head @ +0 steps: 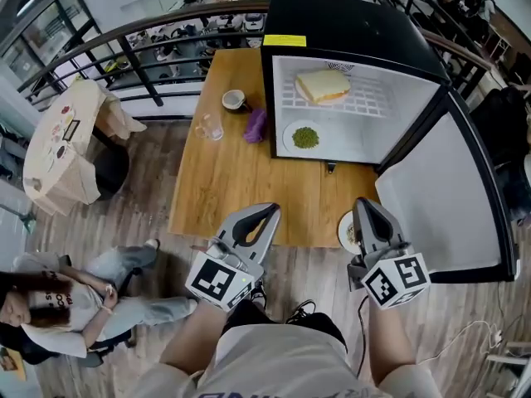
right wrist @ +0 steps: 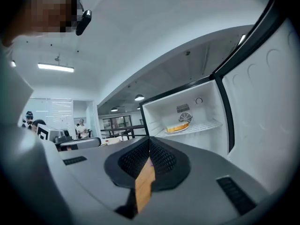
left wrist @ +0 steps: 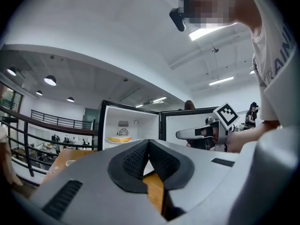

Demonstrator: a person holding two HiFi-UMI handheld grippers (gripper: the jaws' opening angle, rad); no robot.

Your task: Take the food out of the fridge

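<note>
The left gripper (head: 264,212) and right gripper (head: 363,206) both have their jaws closed on nothing. Ahead of them stands the open fridge (head: 348,23), with a sandwich (head: 323,85) inside.

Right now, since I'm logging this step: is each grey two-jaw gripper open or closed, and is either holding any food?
Left grey gripper: closed, jaws together, holding nothing.
Right grey gripper: closed, jaws together, holding nothing.
</note>
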